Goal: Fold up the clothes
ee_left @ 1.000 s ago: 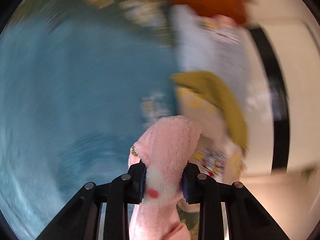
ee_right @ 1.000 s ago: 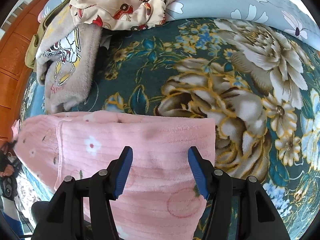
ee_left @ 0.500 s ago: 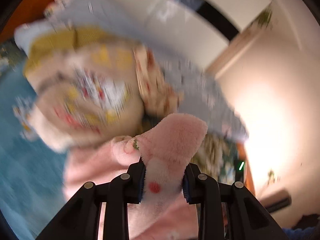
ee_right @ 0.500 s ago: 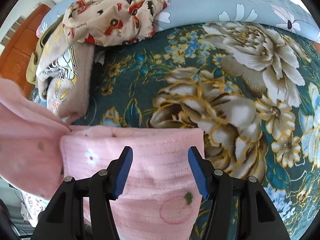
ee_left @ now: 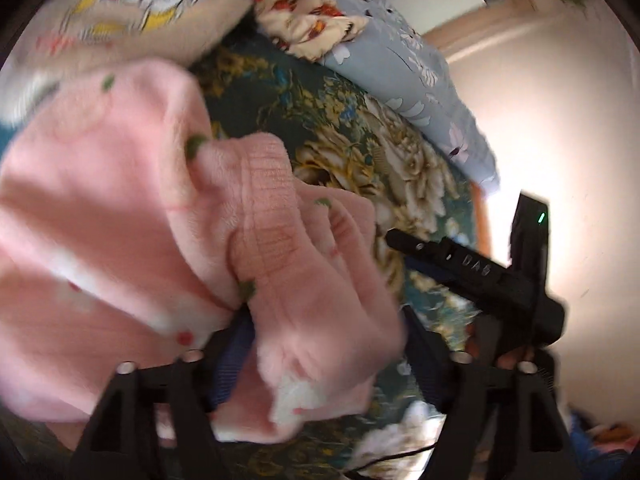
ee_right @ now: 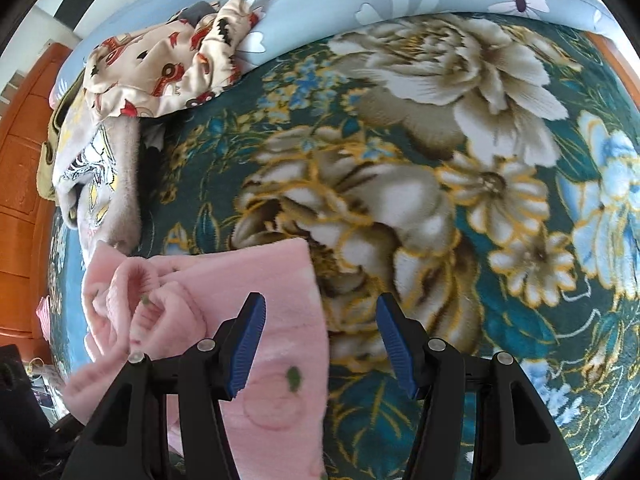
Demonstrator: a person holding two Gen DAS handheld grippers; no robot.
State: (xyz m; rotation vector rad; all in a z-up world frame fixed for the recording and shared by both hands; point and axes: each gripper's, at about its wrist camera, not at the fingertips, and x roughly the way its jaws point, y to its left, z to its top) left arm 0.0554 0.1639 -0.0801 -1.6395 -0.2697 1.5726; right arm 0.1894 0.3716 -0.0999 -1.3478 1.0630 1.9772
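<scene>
1. The dark teal plush blanket with big cream flowers [ee_right: 420, 208] spreads wide and bare ahead of the right gripper [ee_right: 320, 340]; the left wrist view shows only a strip of it.
2. The pale blue flowered quilt [ee_right: 328, 4] borders its far edge.
3. The pink fleece garment with small flower print [ee_left: 160, 220] lies bunched at the blanket's near left; its folded edge [ee_right: 280, 320] reaches between the right fingers.
4. A beige cartoon-print fleece [ee_right: 104, 160] and a cream red-patterned cloth [ee_right: 160, 68] are heaped at the far left.
5. The left gripper [ee_left: 328, 344] stands parted, fleece lying loose between its fingers; the right is spread wide, holding nothing.

Floral blanket [ee_right: 400, 208], pink garment [ee_right: 276, 288], clothes pile [ee_right: 120, 120]
</scene>
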